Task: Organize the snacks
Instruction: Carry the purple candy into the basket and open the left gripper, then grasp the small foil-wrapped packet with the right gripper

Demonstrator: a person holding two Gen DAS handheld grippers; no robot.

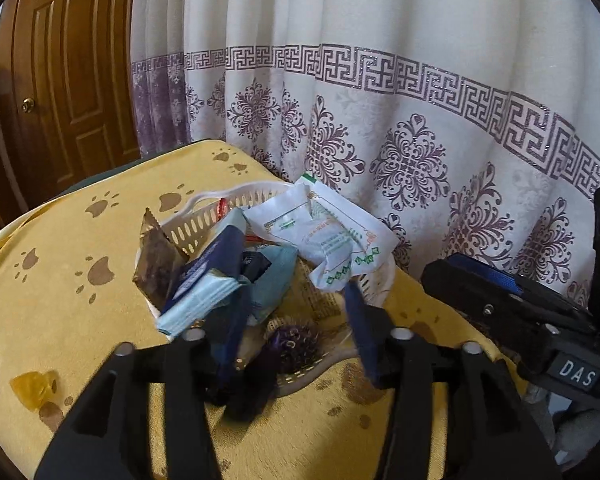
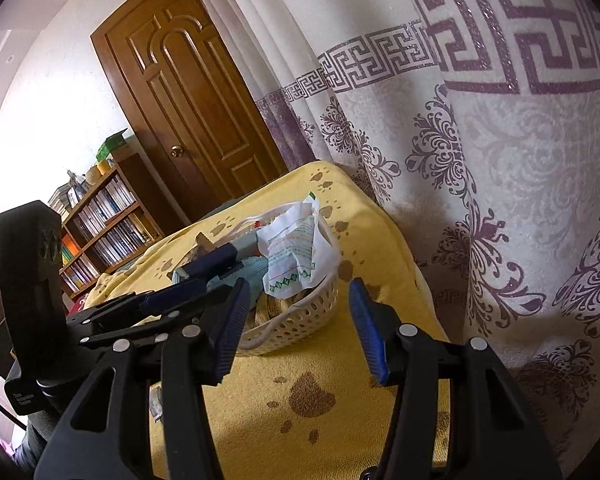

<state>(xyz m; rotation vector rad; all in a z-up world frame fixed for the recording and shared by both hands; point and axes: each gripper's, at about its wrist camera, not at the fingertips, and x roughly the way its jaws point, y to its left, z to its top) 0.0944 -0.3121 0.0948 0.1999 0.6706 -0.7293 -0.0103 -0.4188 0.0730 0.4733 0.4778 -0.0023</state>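
Nearby, snack-filled basket between parted left gripper fingers.

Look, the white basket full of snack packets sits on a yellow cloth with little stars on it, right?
Not stars. The left wrist view shows brown paw prints on the yellow cloth. The white basket does sit on it, full of snack packets.

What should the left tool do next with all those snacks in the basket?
Probably lift back out of the white basket and head for the yellow candy, which lies alone on the paw-print cloth. The left tool sits open over the basket with nothing pinched between its pads, so it looks free to fetch. The other snacks seen here are piled in the basket.
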